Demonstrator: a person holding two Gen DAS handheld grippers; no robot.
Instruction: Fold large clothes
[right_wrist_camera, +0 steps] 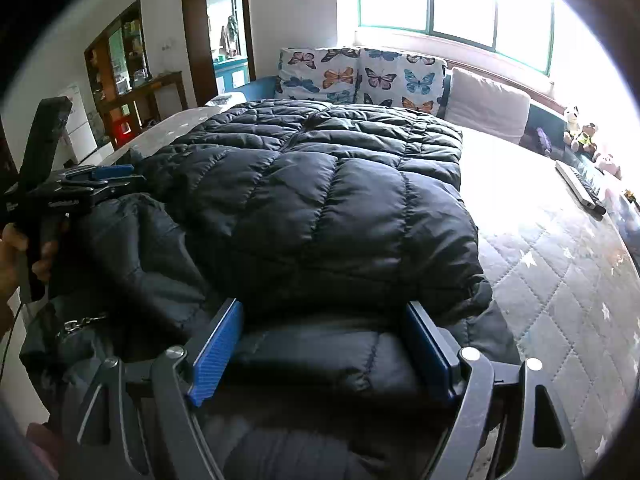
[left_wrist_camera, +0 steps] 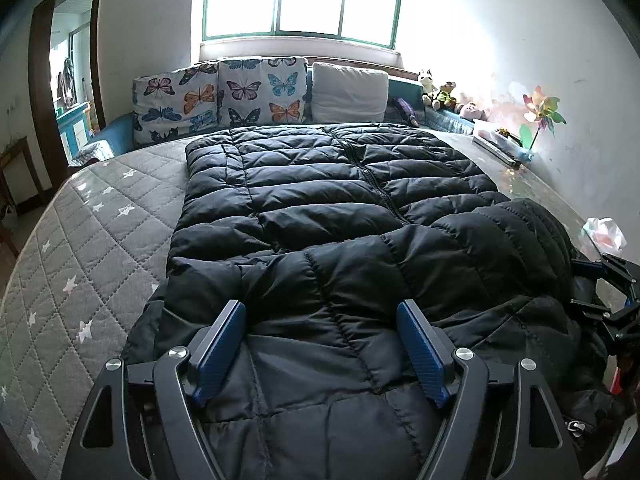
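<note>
you're hovering both tongs, left (left_wrist_camera: 322, 350) and right (right_wrist_camera: 326, 350), spread wide over the near hem of the black quilted puffer coat (left_wrist_camera: 320, 208), ready to pinch and fold it.

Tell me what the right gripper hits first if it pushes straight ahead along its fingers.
Most likely the black puffer jacket itself: the open right gripper already straddles its near hem, and a folded-over bulge of the jacket rises directly ahead. Depth is uncertain through the fisheye.

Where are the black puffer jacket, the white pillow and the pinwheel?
black puffer jacket (left_wrist_camera: 320, 184): left wrist view, quilted front panel beside the zipper.
white pillow (left_wrist_camera: 349, 92): left wrist view, middle of its face.
pinwheel (left_wrist_camera: 543, 110): left wrist view, centre of the coloured vanes.
</note>
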